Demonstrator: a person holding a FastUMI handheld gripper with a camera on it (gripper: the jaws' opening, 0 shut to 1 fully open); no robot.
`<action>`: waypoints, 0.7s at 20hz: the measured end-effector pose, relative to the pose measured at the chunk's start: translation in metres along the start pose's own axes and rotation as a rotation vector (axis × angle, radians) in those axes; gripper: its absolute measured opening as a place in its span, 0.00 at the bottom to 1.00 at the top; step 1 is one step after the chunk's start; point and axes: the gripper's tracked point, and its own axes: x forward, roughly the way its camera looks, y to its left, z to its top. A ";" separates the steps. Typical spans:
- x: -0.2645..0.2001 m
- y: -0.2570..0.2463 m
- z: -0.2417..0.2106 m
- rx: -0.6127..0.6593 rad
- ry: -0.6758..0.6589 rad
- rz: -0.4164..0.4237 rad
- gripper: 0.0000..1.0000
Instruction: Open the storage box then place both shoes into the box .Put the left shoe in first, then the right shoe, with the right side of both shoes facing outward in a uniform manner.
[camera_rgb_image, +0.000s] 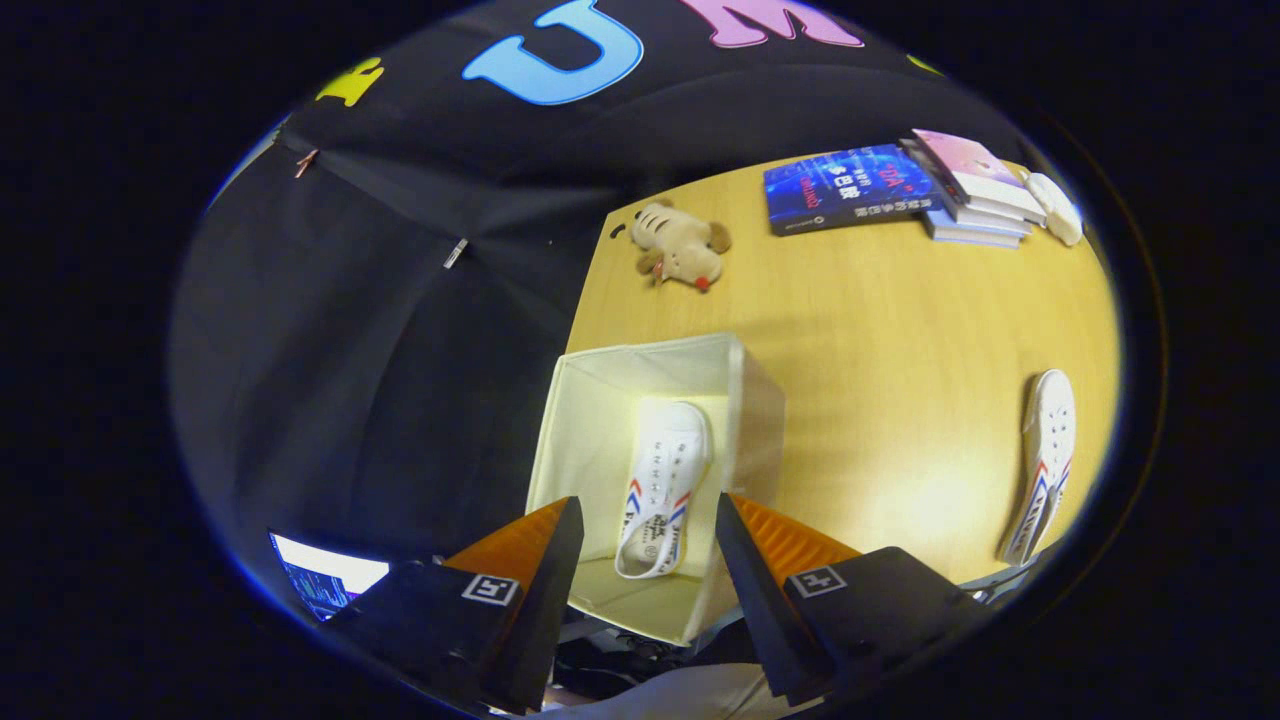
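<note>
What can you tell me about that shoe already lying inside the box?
The shoe is a white canvas sneaker with lace eyelets and red and blue stripes on its side. It lies on the floor of the open cream fabric box, tilted onto its side, its opening toward the gripper, whose open fingers hover above without touching it.

Recording booth — black cloth wall (400, 300), wooden table (900, 330) with books (970, 190), plush toy (680, 245)
</note>
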 end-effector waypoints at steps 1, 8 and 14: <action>-0.010 -0.016 0.003 0.005 -0.015 -0.019 0.82; -0.062 -0.157 0.029 0.107 -0.103 -0.199 0.82; -0.082 -0.290 0.000 0.183 -0.042 -0.395 0.82</action>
